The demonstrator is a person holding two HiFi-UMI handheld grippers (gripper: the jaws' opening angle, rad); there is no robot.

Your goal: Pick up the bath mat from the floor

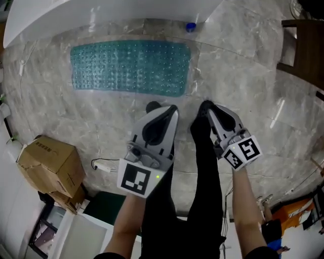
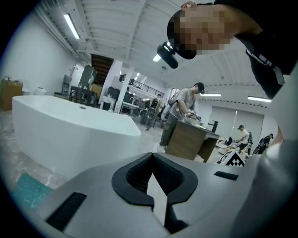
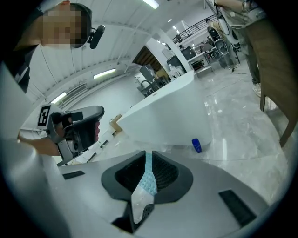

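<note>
The floor (image 1: 101, 119) in front of the bath mat (image 1: 130, 67) is bare, so there is room to reach down. The white tub (image 1: 101, 15) stands close behind the mat, with a small blue thing (image 1: 190, 27) beside it. A cardboard box (image 1: 50, 164) blocks the left side, and wooden furniture (image 1: 305, 48) blocks the right.

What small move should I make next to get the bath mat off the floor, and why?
Probably open the right hand-held gripper before reaching down. Its jaws are shut with nothing held, and the bath mat lies flat on the floor ahead of it, untouched. The mat's near edge looks like the closest place to pinch.
</note>
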